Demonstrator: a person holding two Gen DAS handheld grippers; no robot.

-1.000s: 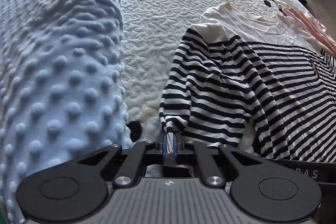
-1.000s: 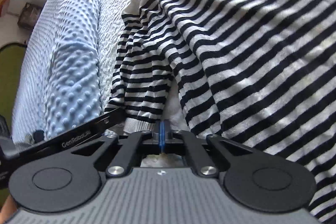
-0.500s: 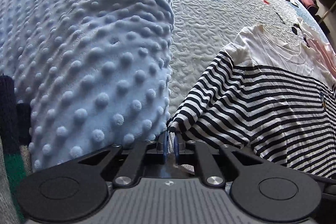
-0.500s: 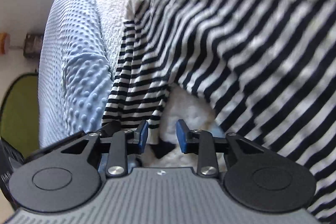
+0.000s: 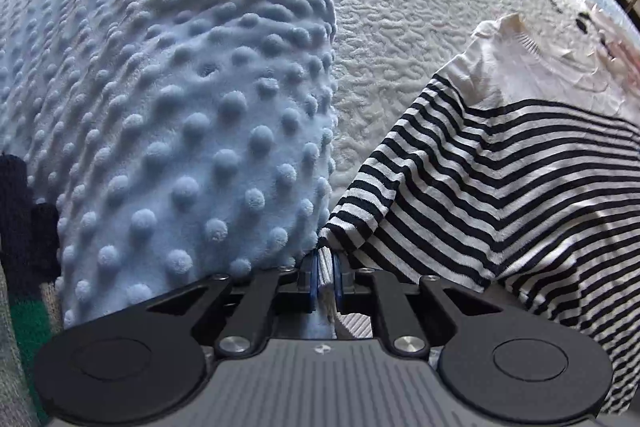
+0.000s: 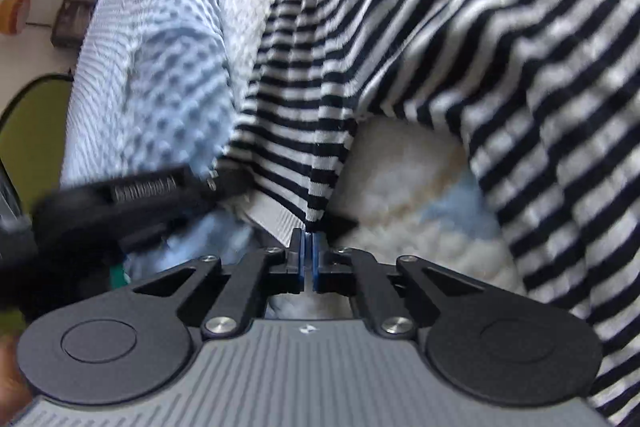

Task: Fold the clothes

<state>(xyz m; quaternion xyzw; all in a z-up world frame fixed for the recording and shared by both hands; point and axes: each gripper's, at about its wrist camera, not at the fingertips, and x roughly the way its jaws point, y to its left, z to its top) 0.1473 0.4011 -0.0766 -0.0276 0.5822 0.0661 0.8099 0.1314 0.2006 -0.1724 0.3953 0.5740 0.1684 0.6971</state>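
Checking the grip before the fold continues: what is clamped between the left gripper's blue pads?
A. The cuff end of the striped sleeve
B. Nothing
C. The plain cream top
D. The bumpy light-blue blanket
A: the left gripper pinches the white ribbed cuff of the striped sleeve.

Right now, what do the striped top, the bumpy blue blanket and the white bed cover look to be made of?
Striped top: soft knit, likely cotton jersey, matte; it drapes in loose folds, with a ribbed cuff.
Bumpy blue blanket: plush fleece, probably synthetic; raised fuzzy dots, soft sheen.
White bed cover: quilted fabric, matte; a puckered, wavy stitched relief with small printed patches. The fibre itself cannot be told.
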